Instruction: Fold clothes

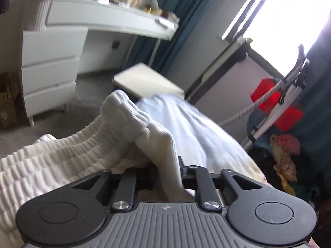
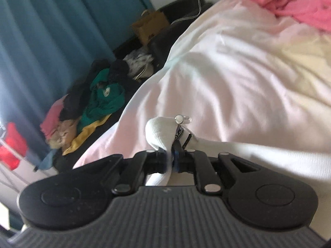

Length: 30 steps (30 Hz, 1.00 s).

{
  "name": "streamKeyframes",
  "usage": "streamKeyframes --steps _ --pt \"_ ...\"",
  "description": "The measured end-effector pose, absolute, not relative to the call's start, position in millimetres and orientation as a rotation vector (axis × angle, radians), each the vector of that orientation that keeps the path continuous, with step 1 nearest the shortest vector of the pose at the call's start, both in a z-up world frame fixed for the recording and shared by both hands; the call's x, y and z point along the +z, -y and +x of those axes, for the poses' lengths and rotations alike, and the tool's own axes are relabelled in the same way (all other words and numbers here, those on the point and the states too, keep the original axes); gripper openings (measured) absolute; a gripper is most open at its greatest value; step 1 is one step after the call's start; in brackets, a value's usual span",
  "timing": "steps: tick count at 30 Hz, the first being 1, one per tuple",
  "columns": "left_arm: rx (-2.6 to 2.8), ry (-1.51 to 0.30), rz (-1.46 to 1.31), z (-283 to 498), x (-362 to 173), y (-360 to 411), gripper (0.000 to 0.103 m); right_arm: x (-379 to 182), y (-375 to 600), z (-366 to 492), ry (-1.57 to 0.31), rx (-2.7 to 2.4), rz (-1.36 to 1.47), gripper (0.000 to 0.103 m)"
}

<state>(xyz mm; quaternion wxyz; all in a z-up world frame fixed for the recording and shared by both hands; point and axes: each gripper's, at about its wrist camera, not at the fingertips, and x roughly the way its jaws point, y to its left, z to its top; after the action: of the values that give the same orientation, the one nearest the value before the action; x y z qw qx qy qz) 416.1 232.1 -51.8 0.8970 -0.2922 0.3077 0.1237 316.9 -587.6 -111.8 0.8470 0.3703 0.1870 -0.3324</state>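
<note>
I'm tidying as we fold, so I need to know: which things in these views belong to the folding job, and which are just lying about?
In the job:
- white ribbed garment, clamped in the left tool
- white garment's edge with a tag, in the right tool
- bed sheet beneath

Lying about:
- clothes heap on the floor
- pink cloth
- white desk
- teal curtain

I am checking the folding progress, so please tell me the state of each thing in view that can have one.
Left gripper: shut on the white ribbed knit garment.
Right gripper: shut on the white cloth with a tag.
White ribbed knit garment: lifted, bunched, not folded.
White bed sheet: spread, wrinkled.
Pink garment: crumpled on the bed.
White drawer chest: drawers closed.
</note>
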Motion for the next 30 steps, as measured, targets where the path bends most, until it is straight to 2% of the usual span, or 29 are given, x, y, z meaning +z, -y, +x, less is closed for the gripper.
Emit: streamKeyframes --steps 2,3,5,7,9,13,16,21,25,30 --pt "0.217 -0.636 -0.623 404 -47 -239 0.044 -106 593 305 -0.397 -0.638 0.817 0.035" --pt "0.191 -0.633 -0.637 396 -43 -243 0.051 -99 595 293 -0.378 -0.608 0.841 0.039" --pt "0.154 -0.62 -0.652 376 -35 -250 0.059 -85 592 270 -0.341 -0.574 0.865 0.066" --pt "0.139 -0.605 -0.652 352 -24 -255 0.066 -70 586 240 -0.301 -0.557 0.877 0.078" --pt "0.12 -0.61 -0.664 327 -17 -262 0.074 -64 579 211 -0.287 -0.531 0.914 0.079" --pt "0.098 -0.607 -0.715 266 -11 -271 0.08 -66 564 152 -0.256 -0.478 1.024 0.079" --pt "0.087 -0.61 -0.788 211 -19 -284 0.081 -83 553 115 -0.255 -0.469 1.102 0.079" --pt "0.128 -0.629 -0.97 161 -53 -300 0.08 -129 541 80 -0.311 -0.429 1.252 0.079" --pt "0.224 -0.592 -1.022 164 -70 -304 0.08 -149 540 84 -0.345 -0.453 1.275 0.078" --pt "0.257 -0.567 -1.101 218 -102 -300 0.08 -167 554 118 -0.319 -0.441 1.205 0.078"
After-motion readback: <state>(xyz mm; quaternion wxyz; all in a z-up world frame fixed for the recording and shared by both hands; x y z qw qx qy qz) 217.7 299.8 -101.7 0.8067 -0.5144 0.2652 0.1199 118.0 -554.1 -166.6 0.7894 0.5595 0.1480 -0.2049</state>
